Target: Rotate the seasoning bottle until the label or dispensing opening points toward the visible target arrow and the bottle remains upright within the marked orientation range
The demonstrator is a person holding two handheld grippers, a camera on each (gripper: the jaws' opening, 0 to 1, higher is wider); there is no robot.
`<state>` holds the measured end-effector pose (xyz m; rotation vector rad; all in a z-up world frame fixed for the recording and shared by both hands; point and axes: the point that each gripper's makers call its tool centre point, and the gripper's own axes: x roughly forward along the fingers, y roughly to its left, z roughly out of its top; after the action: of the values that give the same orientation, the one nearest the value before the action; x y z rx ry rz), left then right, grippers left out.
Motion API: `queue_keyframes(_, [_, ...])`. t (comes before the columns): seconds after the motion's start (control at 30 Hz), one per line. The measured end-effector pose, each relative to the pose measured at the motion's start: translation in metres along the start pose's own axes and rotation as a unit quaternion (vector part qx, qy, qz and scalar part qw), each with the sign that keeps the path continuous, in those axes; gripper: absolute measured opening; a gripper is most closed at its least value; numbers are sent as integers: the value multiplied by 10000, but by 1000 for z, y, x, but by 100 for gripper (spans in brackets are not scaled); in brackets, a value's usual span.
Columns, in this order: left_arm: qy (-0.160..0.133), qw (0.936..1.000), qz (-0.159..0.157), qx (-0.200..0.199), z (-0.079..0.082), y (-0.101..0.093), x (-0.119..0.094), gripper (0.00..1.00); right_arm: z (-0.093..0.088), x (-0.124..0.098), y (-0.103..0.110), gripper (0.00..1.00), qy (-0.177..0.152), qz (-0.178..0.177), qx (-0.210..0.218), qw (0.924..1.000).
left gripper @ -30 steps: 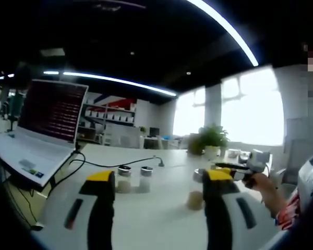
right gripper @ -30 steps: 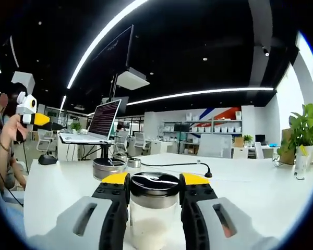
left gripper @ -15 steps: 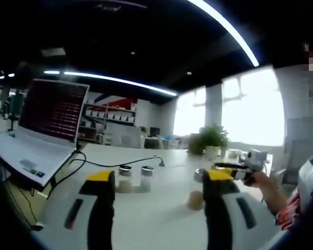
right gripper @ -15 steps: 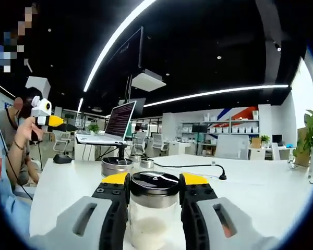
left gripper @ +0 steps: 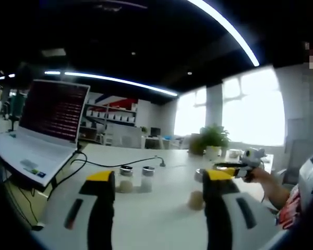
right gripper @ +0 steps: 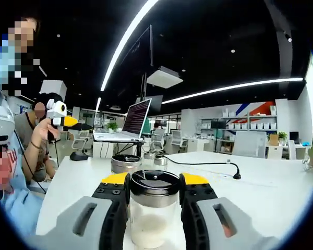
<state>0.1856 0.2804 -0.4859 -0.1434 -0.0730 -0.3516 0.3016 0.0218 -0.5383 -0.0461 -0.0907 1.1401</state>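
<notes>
My right gripper (right gripper: 154, 179) is shut on the seasoning bottle (right gripper: 152, 221), a clear jar with a dark lid and pale powder at the bottom. It stands upright on the white table (right gripper: 261, 195). In the left gripper view the right gripper (left gripper: 230, 167) shows at the right, held by a hand (left gripper: 263, 182). My left gripper (left gripper: 159, 177) is held open above the table with nothing between its jaws. It also shows in the right gripper view as the left gripper (right gripper: 73, 124), raised in a hand. No arrow mark is in sight.
A wider jar (right gripper: 126, 163) and two small bottles (right gripper: 154, 158) stand ahead of the held one. A beige-filled jar (left gripper: 196, 197) is half hidden by my jaw. An open laptop (left gripper: 44, 125) and a black cable (left gripper: 130, 164) lie to the left. A plant (left gripper: 211, 138) stands far back.
The right gripper has turned leftward with the bottle still in it, so the laptop and the person slid rightward in its view. The left gripper has stayed put.
</notes>
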Motion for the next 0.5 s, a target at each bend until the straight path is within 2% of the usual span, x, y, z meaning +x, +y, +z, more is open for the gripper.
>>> queue_keyframes(0.17, [11,10000,-4,17,0,-1,0,72,-1,-1,3,37,-20,391,93,9992])
queue_keyframes(0.27, [12,10000,-2,26,0,-1,0,72,-2,-1,4,37,-83,625,305,9975])
queue_keyframes(0.5, [10,10000,14,33,0,1,0,72,-3,-2,4,37,-147,894,491,9947])
